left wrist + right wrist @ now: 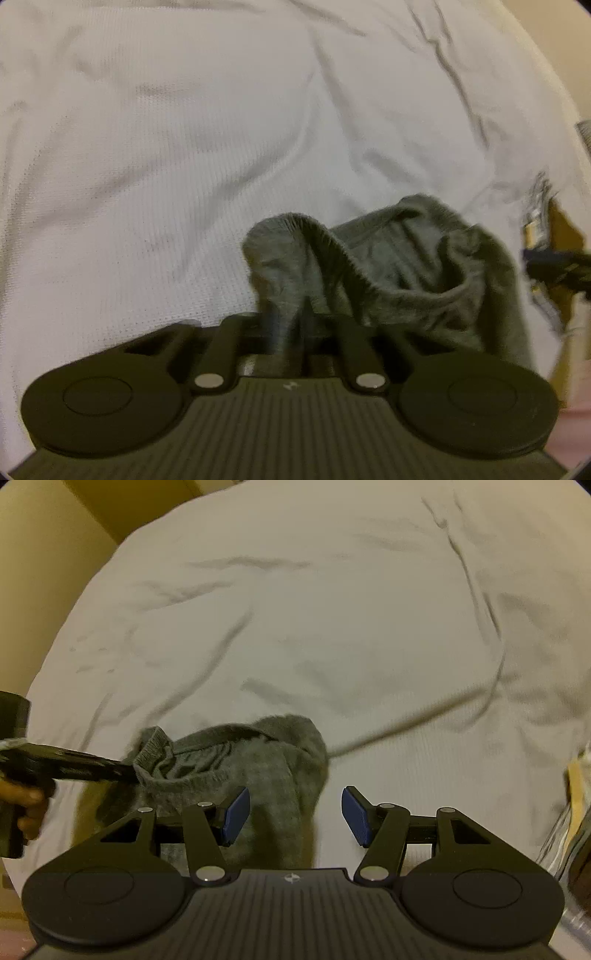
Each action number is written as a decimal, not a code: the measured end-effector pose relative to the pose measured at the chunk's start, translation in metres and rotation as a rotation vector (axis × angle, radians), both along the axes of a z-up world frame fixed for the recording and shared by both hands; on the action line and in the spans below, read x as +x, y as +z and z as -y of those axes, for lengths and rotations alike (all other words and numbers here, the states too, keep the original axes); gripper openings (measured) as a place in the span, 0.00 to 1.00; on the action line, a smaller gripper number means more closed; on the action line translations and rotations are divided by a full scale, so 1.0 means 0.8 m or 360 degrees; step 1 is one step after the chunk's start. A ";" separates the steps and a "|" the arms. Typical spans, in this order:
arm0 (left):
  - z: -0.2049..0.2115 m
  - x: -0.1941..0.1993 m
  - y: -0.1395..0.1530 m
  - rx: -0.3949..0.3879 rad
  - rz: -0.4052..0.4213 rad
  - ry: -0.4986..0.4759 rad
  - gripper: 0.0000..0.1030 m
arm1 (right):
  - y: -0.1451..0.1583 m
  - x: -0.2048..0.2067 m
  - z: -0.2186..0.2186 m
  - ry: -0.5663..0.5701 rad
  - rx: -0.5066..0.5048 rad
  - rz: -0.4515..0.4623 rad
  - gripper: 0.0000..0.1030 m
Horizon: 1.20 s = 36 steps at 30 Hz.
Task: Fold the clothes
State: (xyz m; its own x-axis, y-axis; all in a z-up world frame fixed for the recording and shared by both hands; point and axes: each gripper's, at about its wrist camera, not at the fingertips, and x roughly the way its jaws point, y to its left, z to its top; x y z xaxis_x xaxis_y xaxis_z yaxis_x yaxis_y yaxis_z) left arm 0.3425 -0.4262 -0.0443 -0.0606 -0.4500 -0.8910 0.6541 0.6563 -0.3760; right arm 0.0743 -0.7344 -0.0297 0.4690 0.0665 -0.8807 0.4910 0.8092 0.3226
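Your left claw (286,332) pinches the ribbed edge of the grey garment (258,760), so the cloth hangs crumpled just above the white bed (332,627). Your right claw (293,818) is spread wide over the garment's right side, probably ready to take another edge.

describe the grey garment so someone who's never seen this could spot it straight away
Start with the wide white sheet covering the bed. At its near edge sits one crumpled grey garment with a ribbed hem, pinched by the left gripper. It is the only dark, bunched cloth on that sheet.
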 end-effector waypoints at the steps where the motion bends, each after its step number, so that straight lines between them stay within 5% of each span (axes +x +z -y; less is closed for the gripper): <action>1: -0.011 0.004 0.016 -0.0044 0.0051 -0.0021 0.06 | -0.002 -0.001 0.001 -0.0008 0.0004 -0.0003 0.57; 4: -0.064 0.031 0.054 -0.0072 0.0186 0.0003 0.06 | -0.013 0.017 -0.002 0.0004 0.0010 0.0037 0.57; 9: -0.147 0.088 0.050 0.0119 0.0204 0.0163 0.06 | -0.047 0.074 -0.015 0.0068 0.0048 0.0063 0.57; 16: -0.153 0.081 0.031 0.0066 0.0141 0.0153 0.06 | -0.086 0.143 -0.068 0.0450 0.0205 0.0027 0.56; 17: -0.151 0.079 0.028 0.0047 0.0132 0.0164 0.06 | -0.091 0.147 -0.074 0.0478 0.0194 -0.0013 0.53; 19: -0.151 0.076 0.040 -0.0015 0.0159 0.0151 0.06 | -0.097 0.150 -0.078 0.0480 0.0187 -0.0100 0.29; 20: -0.152 0.074 0.049 -0.0050 0.0182 0.0137 0.06 | -0.095 0.148 -0.076 0.0460 0.0194 -0.0110 0.12; 24: -0.154 0.069 0.085 -0.0192 0.0274 0.0083 0.06 | -0.057 0.131 -0.060 0.0369 0.0089 -0.0055 0.07; 29: -0.121 0.083 0.149 -0.0389 0.0419 0.0024 0.06 | 0.031 0.090 -0.019 0.0048 -0.0160 0.0150 0.07; 34: -0.059 0.106 0.153 -0.0357 0.0472 0.0044 0.23 | 0.067 0.074 0.029 -0.0243 -0.0431 0.0195 0.08; 35: -0.051 0.106 0.150 -0.0335 0.0468 0.0051 0.25 | 0.064 0.074 0.038 -0.0283 -0.0479 0.0162 0.10; 36: -0.047 0.104 0.145 -0.0314 0.0454 0.0055 0.25 | 0.058 0.074 0.047 -0.0316 -0.0525 0.0115 0.24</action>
